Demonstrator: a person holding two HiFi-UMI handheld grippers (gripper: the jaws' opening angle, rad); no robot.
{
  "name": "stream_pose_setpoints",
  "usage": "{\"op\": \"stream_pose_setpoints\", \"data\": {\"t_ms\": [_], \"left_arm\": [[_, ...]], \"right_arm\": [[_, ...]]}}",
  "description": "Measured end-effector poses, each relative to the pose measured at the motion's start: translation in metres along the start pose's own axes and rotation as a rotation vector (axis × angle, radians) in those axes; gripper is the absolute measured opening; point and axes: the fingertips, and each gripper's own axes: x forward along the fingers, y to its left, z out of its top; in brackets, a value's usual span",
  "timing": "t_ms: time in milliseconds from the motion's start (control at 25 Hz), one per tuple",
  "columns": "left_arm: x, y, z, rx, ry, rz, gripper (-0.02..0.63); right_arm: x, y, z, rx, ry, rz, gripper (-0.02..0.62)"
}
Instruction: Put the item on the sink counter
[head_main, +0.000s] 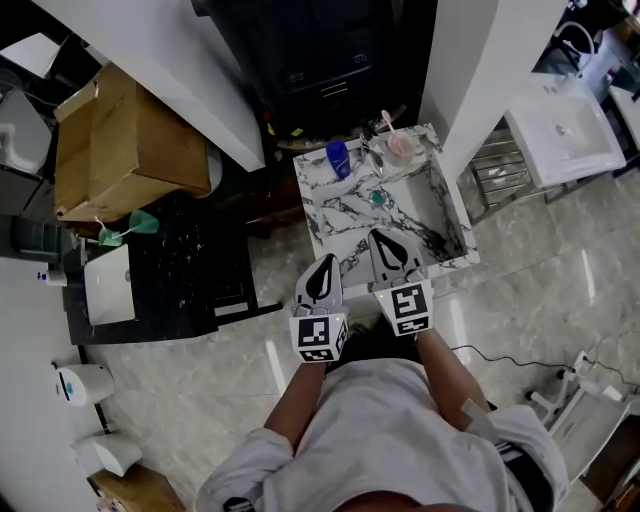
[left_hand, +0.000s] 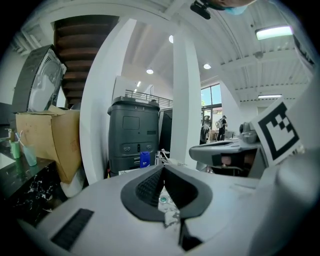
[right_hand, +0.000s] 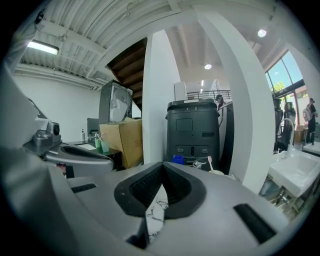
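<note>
blue container (head_main: 338, 158), probably the item, already stands on the sink counter (head_main: 308, 200) well beyond the left tongs (head_main: 327, 265) and right tongs (head_main: 382, 240), both clenched on nothing, so a hasty reach could topple it or the toothbrush cup (head_main: 401, 147) nearby.

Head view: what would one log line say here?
left gripper: shut, empty | right gripper: shut, empty | both at near edge of sink counter

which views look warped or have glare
Left gripper view and right gripper view: fisheye, so the white square pillars bow and the corners go black; long ceiling strip lamps glare in each. Head view: far less warped, with light streaks on the glossy beige marble floor.
</note>
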Motion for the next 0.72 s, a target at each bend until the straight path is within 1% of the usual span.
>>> {"op": "stream_pose_setpoints", "data": {"t_ms": [200, 320, 400, 520, 600, 720], "left_arm": [[-0.032, 0.009, -0.015, -0.037, -0.017, 0.003, 0.009], [-0.052, 0.003, -0.04, -0.051, -0.001, -0.025, 0.009], [-0.06, -0.004, -0.052, -0.042, 0.008, -0.043, 0.009], [-0.066, -0.006, -0.04, -0.003, -0.038, -0.047, 0.009], [-0.071, -0.011, -0.028, -0.011, -0.072, -0.053, 0.009], [-0.072, -0.021, -0.018, -0.017, -0.095, -0.066, 0.009]], "right_arm": [[-0.024, 0.028, -0.002, -0.008, -0.005, -0.028, 0.003], [-0.053, 0.047, -0.013, -0.035, 0.021, -0.045, 0.003], [-0.073, 0.058, -0.014, -0.056, 0.033, -0.05, 0.005], [-0.087, 0.07, -0.008, -0.079, 0.025, -0.042, 0.003], [-0.095, 0.073, -0.01, -0.088, 0.031, -0.037, 0.004], [-0.101, 0.069, -0.01, -0.09, 0.038, -0.028, 0.003]]}}
